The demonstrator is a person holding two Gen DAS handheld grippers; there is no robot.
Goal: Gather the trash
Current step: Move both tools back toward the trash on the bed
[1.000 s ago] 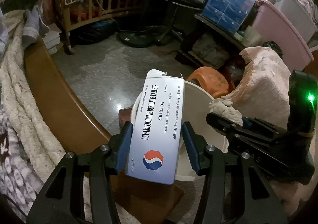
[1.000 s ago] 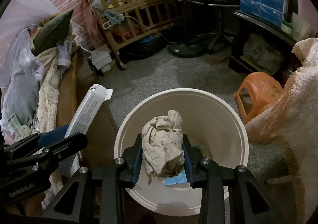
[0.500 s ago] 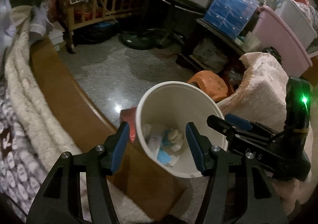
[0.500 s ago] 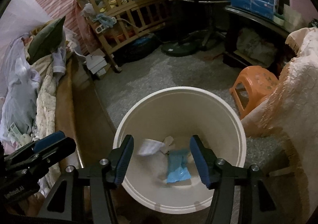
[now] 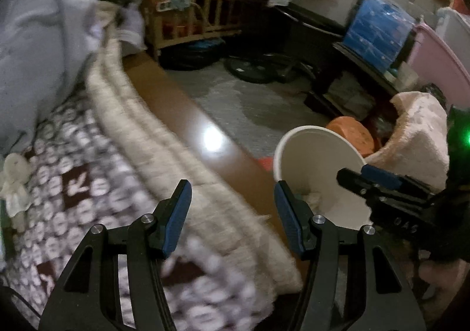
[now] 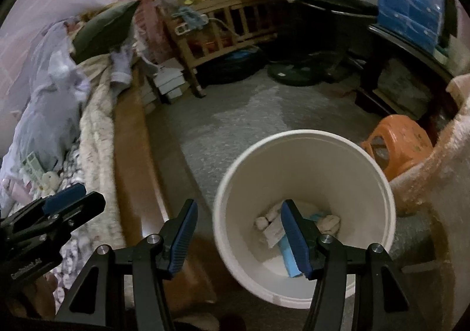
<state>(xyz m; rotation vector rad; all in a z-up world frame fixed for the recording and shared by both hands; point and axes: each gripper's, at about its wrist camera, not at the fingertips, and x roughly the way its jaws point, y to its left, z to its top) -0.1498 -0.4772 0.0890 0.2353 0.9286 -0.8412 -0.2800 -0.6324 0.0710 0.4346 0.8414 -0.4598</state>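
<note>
Two grippers in view, both empty: left gripper [image 5: 232, 207] with jaws apart over the patterned blanket [image 5: 88, 184] and bed edge, right gripper [image 6: 238, 228] freshly spread, with nothing between its blue pads, at the near rim of the bin. One white bin [image 6: 305, 143] on the floor beside one orange stool [image 6: 402, 140]. Inside it, dropped trash [image 6: 293, 228]: one blue packet, one white box and a few crumpled tissues, exact tissue count unclear.

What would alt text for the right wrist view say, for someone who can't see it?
Open, empty jaws of the right gripper hang over the edge of a round white plastic bin holding crumpled tissues and a blue packet. The left gripper sits at far left above a patterned bedspread.
</note>
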